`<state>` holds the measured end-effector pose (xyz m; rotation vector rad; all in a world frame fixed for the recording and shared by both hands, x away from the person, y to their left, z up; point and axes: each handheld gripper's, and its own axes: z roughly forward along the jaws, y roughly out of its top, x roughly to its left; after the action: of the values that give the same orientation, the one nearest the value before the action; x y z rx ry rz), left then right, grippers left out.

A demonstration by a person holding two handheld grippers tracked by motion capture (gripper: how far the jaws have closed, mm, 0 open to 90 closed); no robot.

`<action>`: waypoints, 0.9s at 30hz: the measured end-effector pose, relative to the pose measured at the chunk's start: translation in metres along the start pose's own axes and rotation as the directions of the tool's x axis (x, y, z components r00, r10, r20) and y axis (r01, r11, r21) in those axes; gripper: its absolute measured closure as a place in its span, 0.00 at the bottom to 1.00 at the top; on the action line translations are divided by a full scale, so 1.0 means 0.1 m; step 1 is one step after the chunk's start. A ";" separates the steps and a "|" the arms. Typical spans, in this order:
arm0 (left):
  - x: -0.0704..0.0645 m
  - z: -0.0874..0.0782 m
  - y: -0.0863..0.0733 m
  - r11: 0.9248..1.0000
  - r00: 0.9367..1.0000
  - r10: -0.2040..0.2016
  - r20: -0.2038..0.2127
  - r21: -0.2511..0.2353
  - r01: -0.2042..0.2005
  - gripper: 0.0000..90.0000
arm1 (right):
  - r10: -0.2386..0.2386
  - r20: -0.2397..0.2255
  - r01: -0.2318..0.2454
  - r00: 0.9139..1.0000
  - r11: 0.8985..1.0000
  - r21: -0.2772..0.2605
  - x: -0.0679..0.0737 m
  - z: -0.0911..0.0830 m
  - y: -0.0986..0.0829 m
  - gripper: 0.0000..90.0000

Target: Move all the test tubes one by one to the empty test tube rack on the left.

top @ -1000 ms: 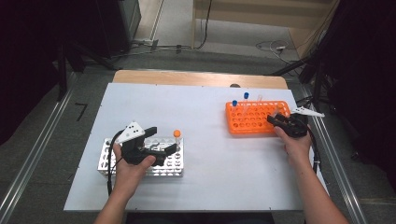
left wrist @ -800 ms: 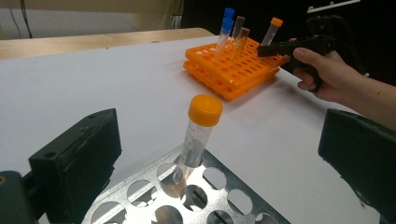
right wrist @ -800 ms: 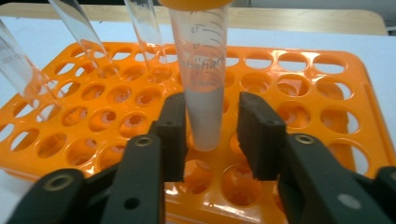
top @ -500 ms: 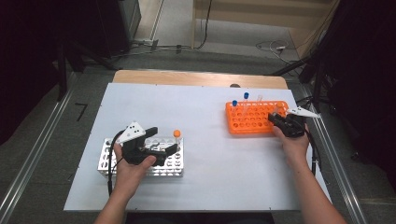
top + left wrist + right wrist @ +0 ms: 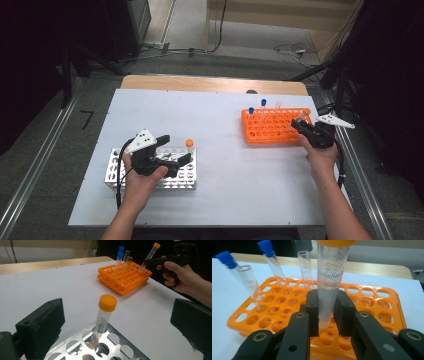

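- Clear graduated tube with an orange cap point(image 5: 331, 277), clamped upright between the two black jaws of the right gripper point(image 5: 327, 312), jaws closed tight against its lower body.
- Held just above the orange rack point(image 5: 372, 305), tapered tip hanging over one of the round holes near the rack's right end, not yet seated.
- Seen from the high view as a tilted tube point(image 5: 301, 115) at the right edge of the orange rack point(image 5: 270, 127), with the right gripper point(image 5: 301, 126) and the hand point(image 5: 318, 155) behind it just right of the rack.
- Standing in the orange rack: two slim tubes with blue caps point(image 5: 265, 246) and two open glass tubes point(image 5: 305, 267), all leaning, toward the rack's far left part.
- Well apart from the orange rack, across the white table point(image 5: 225, 115): a metal rack point(image 5: 115, 172) with round holes.
- In the metal rack point(image 5: 120, 347), one orange-capped tube point(image 5: 104, 315) seated in a hole at the corner nearest the orange rack.
- Left gripper point(image 5: 116, 322) resting over the metal rack, jaws wide open on either side of that tube, touching nothing.
- From the left gripper view, orange rack point(image 5: 125, 277) far across the table, the other hand point(image 5: 185, 280) beside it.
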<state>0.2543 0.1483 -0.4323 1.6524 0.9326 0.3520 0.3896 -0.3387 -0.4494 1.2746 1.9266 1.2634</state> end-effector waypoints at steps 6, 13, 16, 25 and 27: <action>-0.01 0.01 0.01 1.000 1.000 0.005 0.003 -0.001 -0.005 0.00 | -0.013 -0.043 0.013 0.999 1.000 -0.004 0.11 -0.15 0.02 0.81; -0.04 -0.02 0.06 1.000 1.000 0.016 0.003 -0.014 -0.016 0.00 | -0.042 -0.118 0.044 0.992 0.999 0.009 0.31 -0.29 0.03 0.81; -0.07 -0.03 0.06 1.000 1.000 0.020 0.004 -0.018 -0.020 0.00 | -0.064 -0.159 0.069 0.985 0.997 0.023 0.43 -0.34 0.02 0.81; -0.17 -0.01 0.11 0.999 0.999 0.046 0.023 -0.015 -0.045 0.00 | -0.096 -0.244 0.106 0.965 0.994 0.028 0.71 -0.46 0.03 0.81; -0.19 0.01 0.13 0.999 0.998 0.047 0.031 -0.019 -0.046 0.00 | -0.104 -0.270 0.116 0.957 0.993 0.030 0.78 -0.47 0.03 0.81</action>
<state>0.2479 0.1337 -0.4158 1.6605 0.8669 0.3644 0.3202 -0.2881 -0.4196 1.0439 2.1930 1.4003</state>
